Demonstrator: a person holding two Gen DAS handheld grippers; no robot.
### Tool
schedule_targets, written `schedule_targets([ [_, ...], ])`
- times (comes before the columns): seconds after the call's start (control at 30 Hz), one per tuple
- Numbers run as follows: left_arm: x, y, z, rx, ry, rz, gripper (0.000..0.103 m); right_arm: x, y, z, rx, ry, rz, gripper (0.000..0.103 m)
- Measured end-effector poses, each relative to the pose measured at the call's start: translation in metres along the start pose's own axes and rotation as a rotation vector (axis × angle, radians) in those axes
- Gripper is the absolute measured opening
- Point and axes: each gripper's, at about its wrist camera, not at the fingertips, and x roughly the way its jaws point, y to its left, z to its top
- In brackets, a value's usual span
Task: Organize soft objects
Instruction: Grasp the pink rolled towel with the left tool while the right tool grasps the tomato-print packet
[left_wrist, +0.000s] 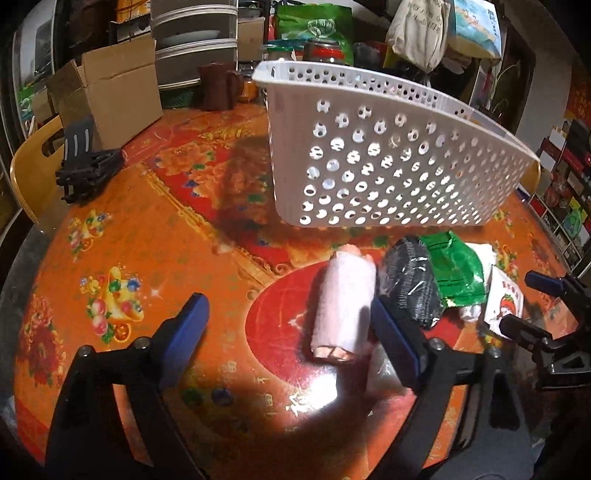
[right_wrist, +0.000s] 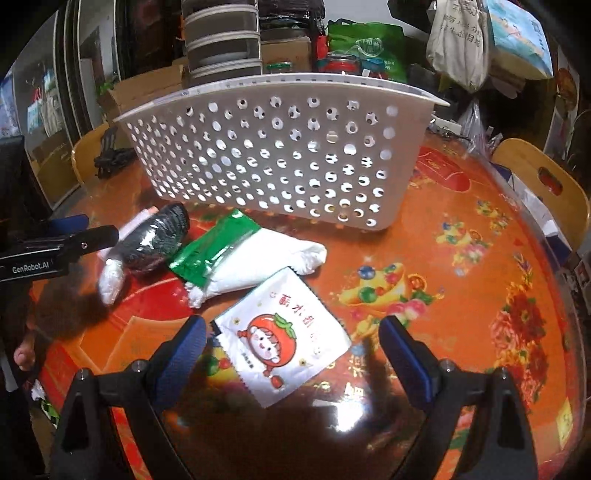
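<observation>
**Inspector:** State of the tools?

**Onlooker:** The left gripper stands with its blue-padded jaws spread wide, holding nothing. A pale pink rolled cloth lies on the table between them, against the right-hand pad. The right gripper is likewise spread and empty, low over a white flat sachet printed with a red tomato cartoon.

**Inspector:** The remaining soft goods?

**Onlooker:** In the right wrist view, a black knitted bundle in clear wrap sits at ten o'clock from the sachet. A green foil packet lies at eleven o'clock, resting on a white crumpled plastic bag. All are clustered, touching or overlapping.

**Inspector:** The container?

**Onlooker:** A white perforated plastic basket stands at twelve o'clock beyond the cluster, near it but apart. I cannot tell what it contains.

**Inspector:** Surface and surroundings?

**Onlooker:** An orange and red floral tablecloth under a glossy cover. From the left wrist view, a brown cardboard box at ten o'clock, a black folded stand beside it.
</observation>
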Motion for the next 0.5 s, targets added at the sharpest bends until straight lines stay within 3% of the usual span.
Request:
schedule_targets([
  [0.2, 0.010, -0.005, 0.002, 0.016, 0.011, 0.000, 0.084, 0.007, 0.001, 0.000, -0.002, 0.032, -0.007, 0.094],
  [0.5, 0.015, -0.019, 0.002, 0.034, 0.023, -0.014, 0.070, 0.007, -0.005, -0.002, 0.021, 0.035, -0.010, 0.088],
])
